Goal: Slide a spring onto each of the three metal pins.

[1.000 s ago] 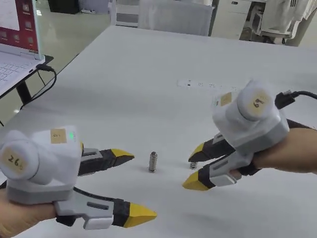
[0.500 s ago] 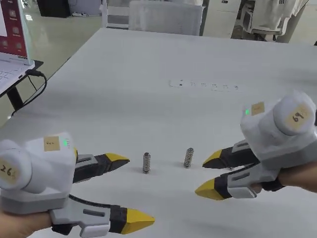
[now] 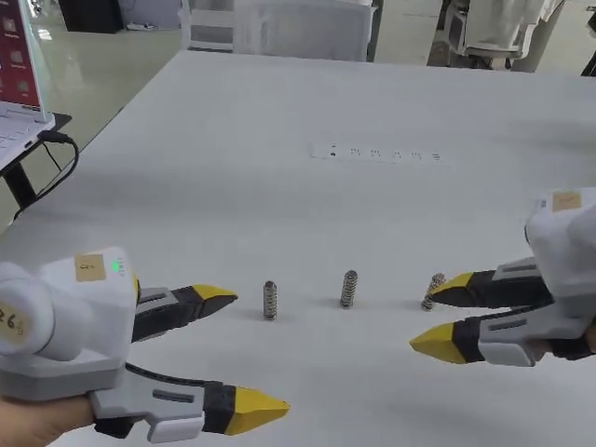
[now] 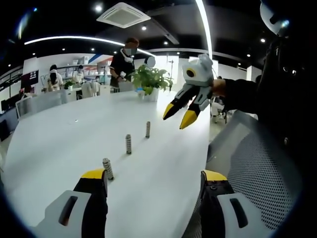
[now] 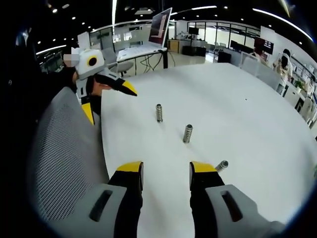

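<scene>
Jaws parted, empty on left gripper (image 3: 259, 351) and right gripper (image 3: 424, 321), latter pulled rightward, tilted spring (image 3: 434, 291) revealed.

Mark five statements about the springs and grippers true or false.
1. Three springs sit in a row on the table. True.
2. The left gripper is shut on a spring. False: the left gripper is open and holds nothing.
3. The right gripper is open. True.
4. A laptop lies between the springs. False: the laptop is off past the table's left edge.
5. One spring is close to a jaw tip of the right gripper. True.
</scene>
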Action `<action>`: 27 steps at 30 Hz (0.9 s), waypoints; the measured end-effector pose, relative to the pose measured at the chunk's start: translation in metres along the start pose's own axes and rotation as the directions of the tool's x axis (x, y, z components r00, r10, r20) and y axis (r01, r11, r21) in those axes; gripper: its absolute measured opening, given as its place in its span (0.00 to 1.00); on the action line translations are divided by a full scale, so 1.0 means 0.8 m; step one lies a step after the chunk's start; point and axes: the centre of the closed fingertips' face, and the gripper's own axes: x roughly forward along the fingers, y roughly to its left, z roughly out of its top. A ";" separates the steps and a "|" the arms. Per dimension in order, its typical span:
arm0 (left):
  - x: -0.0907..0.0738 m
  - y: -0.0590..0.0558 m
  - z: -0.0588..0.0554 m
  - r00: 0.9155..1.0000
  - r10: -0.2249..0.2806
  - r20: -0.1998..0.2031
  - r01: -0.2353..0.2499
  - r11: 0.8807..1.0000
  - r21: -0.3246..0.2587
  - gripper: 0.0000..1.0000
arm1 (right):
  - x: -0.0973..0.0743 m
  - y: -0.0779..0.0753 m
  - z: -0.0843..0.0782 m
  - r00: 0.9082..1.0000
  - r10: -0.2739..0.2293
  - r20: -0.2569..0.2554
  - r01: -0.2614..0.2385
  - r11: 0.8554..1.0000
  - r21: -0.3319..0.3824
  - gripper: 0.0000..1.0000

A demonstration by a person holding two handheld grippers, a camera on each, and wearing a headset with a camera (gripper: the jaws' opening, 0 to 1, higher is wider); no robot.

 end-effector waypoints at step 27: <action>0.001 0.012 -0.006 0.999 0.035 0.006 -0.035 0.999 -0.027 0.76 | -0.038 -0.036 -0.044 0.982 -0.130 0.138 0.110 0.983 0.145 0.68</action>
